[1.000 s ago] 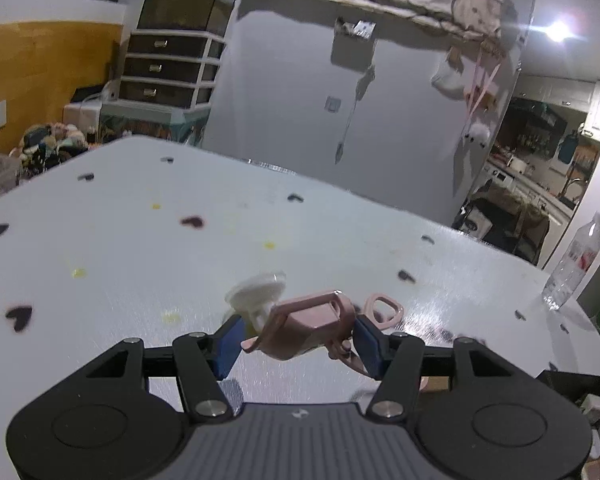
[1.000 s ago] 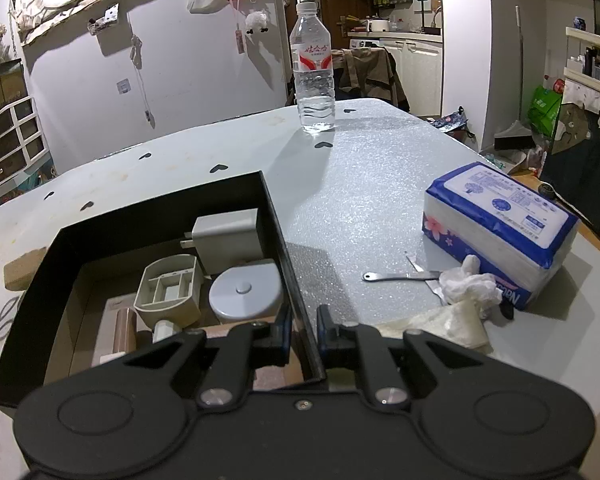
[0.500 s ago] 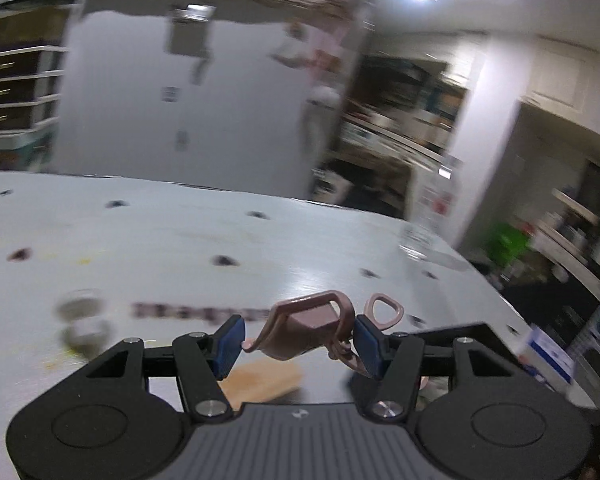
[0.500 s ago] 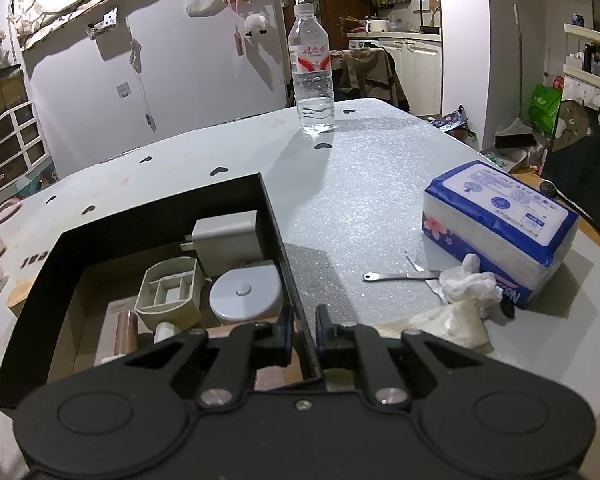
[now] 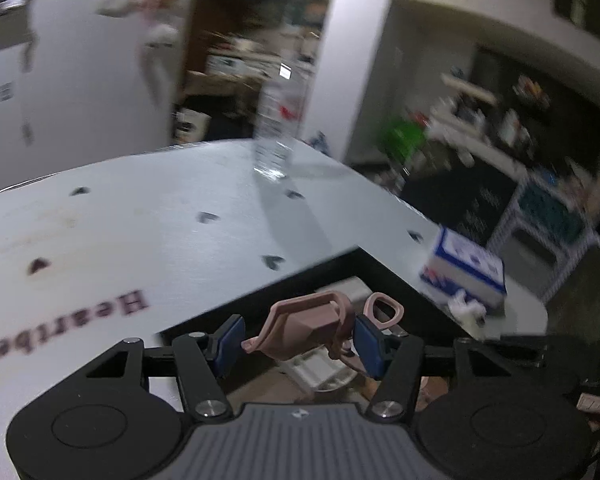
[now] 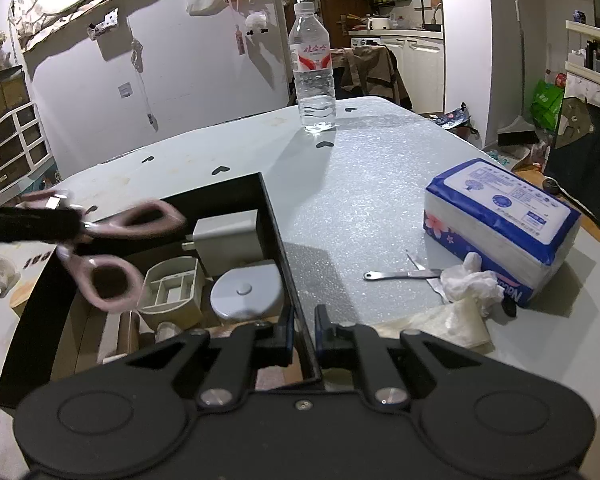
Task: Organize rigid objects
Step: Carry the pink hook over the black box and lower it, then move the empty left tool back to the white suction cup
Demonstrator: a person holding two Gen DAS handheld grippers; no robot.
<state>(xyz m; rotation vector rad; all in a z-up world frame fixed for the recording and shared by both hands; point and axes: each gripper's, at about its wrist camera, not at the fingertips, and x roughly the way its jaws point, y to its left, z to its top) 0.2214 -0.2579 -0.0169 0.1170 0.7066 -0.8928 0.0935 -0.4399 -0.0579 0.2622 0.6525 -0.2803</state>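
Observation:
My left gripper (image 5: pixel 298 340) is shut on a pair of pink scissors (image 5: pixel 304 328), hanging over the near left part of the black box (image 5: pixel 384 268). In the right wrist view the scissors (image 6: pixel 112 276) show blurred above the box's left side, their pink loops pointing right. My right gripper (image 6: pixel 304 332) is shut on the right wall of the black box (image 6: pixel 220 188). Inside the box lie a white adapter (image 6: pixel 228 236), a round white case (image 6: pixel 246 290) and a beige divided tray (image 6: pixel 172 288).
A water bottle (image 6: pixel 313 76) stands at the far side of the table. To the right of the box lie a blue tissue pack (image 6: pixel 500 224), crumpled tissue (image 6: pixel 472 284) and a small metal tool (image 6: pixel 396 276). Left of the box sits a wooden block (image 6: pixel 20 296).
My left gripper swung right across the table with the scissors and now hangs over the box; the scissors have come into the right wrist view. The right gripper has kept still.

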